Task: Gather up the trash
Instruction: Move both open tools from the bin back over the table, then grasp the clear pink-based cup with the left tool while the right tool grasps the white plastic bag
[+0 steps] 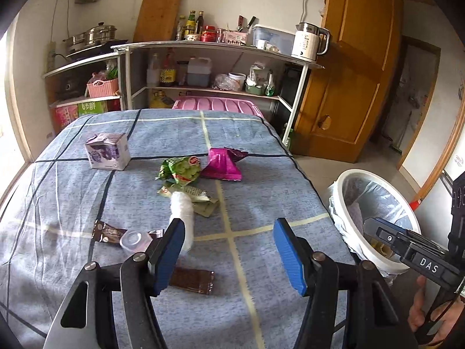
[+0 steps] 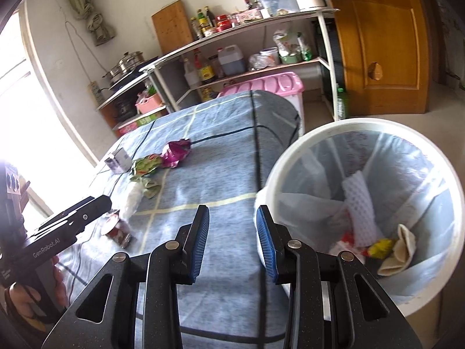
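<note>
- Blue-padded jaws of the left gripper (image 1: 229,254) fill the bottom of the left wrist view, spread wide and holding nothing, low over the tabletop (image 1: 261,157) with its blue checked cloth.
- Just under the left pad lies a brown snack wrapper (image 1: 193,280), flat on the cloth; judging by the aim, it or the white foam sleeve (image 1: 183,215) above it is the likeliest next pick.
- Left of centre sit a small clear plastic cup (image 1: 135,240) and a dark candy wrapper (image 1: 107,232), touching or nearly so.
- Further up, mid-frame, the green packet (image 1: 181,170) and magenta packet (image 1: 223,164) overlap at their edges; a purple carton (image 1: 107,151) stands apart toward the upper left.
- At the right edge stands the white bin (image 1: 345,179), lined with a clear bag, close against the tabletop's side, so trash needs only a short carry over the cloth edge.
- In the right wrist view the right gripper (image 2: 232,238) hangs near that edge beside the bin's rim, its jaws partly open and empty; foam mesh and scraps already lie in the bin.
- Cloth around the litter is bare, leaving free room to descend.
</note>
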Tool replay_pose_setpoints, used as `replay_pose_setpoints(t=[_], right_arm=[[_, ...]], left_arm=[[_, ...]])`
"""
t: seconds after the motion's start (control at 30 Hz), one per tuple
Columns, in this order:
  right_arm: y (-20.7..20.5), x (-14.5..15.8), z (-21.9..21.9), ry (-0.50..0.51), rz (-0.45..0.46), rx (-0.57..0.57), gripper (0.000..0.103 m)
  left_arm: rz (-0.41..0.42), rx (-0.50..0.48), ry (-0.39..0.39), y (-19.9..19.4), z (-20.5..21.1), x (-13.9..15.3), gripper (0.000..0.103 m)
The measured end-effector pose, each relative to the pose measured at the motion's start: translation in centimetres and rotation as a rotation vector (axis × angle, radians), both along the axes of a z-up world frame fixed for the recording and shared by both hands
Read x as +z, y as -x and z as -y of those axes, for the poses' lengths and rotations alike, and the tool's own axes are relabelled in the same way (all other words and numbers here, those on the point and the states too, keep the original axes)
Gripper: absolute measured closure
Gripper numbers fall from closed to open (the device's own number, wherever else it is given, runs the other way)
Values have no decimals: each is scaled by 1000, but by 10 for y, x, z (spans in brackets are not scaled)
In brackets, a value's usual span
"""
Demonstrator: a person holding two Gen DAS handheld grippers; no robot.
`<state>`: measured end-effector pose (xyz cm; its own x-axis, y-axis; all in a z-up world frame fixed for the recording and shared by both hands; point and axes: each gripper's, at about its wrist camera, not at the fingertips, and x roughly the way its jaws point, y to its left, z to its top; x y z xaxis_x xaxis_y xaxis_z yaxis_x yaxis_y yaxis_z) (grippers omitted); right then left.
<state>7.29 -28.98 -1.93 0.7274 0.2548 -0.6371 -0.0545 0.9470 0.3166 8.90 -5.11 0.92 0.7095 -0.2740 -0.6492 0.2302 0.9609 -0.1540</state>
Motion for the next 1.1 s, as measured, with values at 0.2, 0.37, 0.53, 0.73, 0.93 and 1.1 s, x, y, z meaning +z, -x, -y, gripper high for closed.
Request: replay_pose_setpoints(t=[0.2, 0.37, 0.53, 0.73, 0.93, 1.1], right_arm=[[-15, -3, -33, 7, -7, 66, 68], [-24, -4, -53, 11, -11, 104, 68], [-32, -8, -67, 26, -24, 128, 68], [-45, -12, -84, 28, -45, 156, 68], [-58, -16, -104, 38, -63, 189, 68], [-68, -23, -123, 44, -88, 221, 68]], left_arm=[[14, 75, -39, 4, -33, -4, 38], [-30, 118, -41, -6, -53, -18, 37], [-67, 145, -32, -17, -61, -34, 37], [-122, 146, 0, -34, -69, -51, 37], [-138, 138, 62, -37, -82, -57, 54], [-141, 148, 68, -40, -95, -58, 74]])
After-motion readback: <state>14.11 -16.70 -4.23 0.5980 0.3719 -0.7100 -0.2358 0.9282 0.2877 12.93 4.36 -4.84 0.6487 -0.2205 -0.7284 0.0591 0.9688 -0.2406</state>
